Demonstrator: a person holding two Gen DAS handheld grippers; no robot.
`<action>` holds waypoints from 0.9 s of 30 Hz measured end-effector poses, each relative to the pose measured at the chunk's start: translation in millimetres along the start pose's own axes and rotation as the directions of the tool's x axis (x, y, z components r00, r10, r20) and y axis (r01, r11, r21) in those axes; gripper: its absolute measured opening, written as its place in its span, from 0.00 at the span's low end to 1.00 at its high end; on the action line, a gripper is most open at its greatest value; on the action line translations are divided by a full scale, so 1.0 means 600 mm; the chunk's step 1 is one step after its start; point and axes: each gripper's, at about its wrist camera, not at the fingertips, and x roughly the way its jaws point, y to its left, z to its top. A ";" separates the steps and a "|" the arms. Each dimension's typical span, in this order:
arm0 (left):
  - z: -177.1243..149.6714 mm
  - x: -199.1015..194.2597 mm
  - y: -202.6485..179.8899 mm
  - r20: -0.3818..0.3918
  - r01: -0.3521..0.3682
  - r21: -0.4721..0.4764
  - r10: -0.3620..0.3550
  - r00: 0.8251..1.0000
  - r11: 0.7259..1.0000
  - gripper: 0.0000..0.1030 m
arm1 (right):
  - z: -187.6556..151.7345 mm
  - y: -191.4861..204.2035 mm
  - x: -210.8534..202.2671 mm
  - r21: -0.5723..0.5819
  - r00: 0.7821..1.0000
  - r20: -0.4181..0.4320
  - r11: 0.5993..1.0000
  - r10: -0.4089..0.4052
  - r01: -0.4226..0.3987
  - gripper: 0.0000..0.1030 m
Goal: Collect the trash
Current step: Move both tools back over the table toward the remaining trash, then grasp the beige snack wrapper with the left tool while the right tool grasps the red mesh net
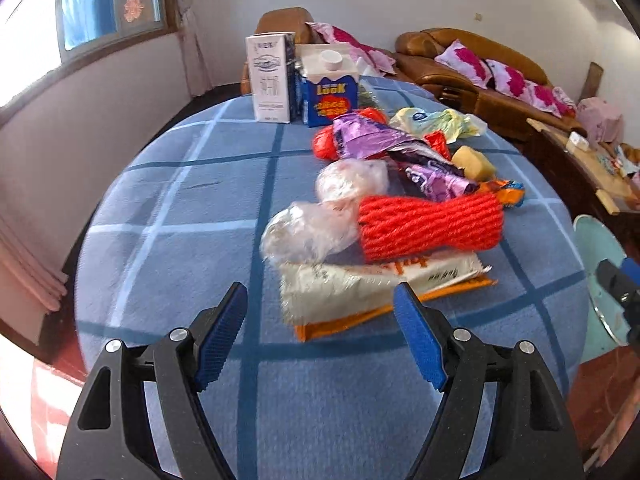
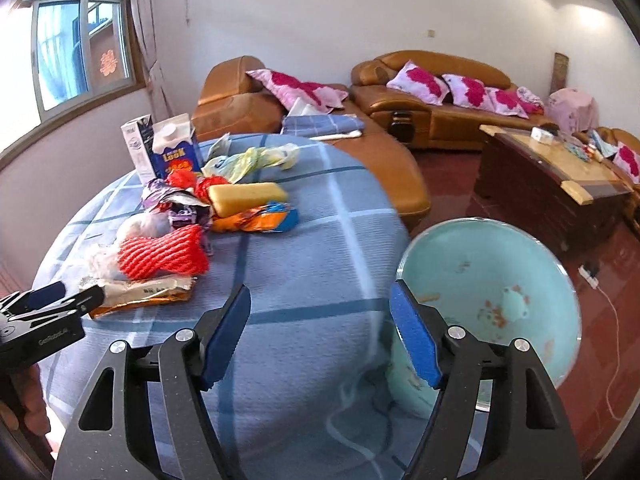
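Trash lies on a round table with a blue checked cloth (image 1: pixel 192 208). Nearest my open left gripper (image 1: pixel 320 312) is a white and orange snack bag (image 1: pixel 360 292). Behind it lie a red foam net (image 1: pixel 432 224), clear plastic wrap (image 1: pixel 312 228), purple foil wrappers (image 1: pixel 400 152), a yellow sponge (image 1: pixel 474 162) and a yellow plastic bag (image 1: pixel 436 120). Two cartons (image 1: pixel 304 80) stand at the far edge. My right gripper (image 2: pixel 320 316) is open and empty above the table's right edge, beside a teal basin (image 2: pixel 492 280). The left gripper (image 2: pixel 60 304) shows at the snack bag (image 2: pixel 144 292).
Brown leather sofas with pink pillows (image 2: pixel 432 92) stand behind the table. A wooden coffee table (image 2: pixel 552 176) stands at the right. The floor is red, with a white cable (image 2: pixel 612 320) on it. A window (image 1: pixel 108 4) is at the left.
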 end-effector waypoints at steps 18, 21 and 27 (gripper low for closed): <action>0.001 0.039 -0.001 -0.047 0.096 0.026 -0.095 0.994 0.995 0.29 | 0.051 0.070 0.090 0.023 0.980 -0.092 0.985 0.174 -0.173 0.67; 0.000 0.034 0.002 -0.044 0.104 0.029 -0.103 0.994 0.994 0.21 | 0.061 0.079 0.105 0.043 0.973 -0.097 0.978 0.210 -0.207 0.67; -0.002 0.022 0.003 -0.031 0.100 0.047 -0.099 0.995 0.994 0.16 | 0.062 0.095 0.148 0.086 0.947 -0.157 0.960 0.279 -0.268 0.45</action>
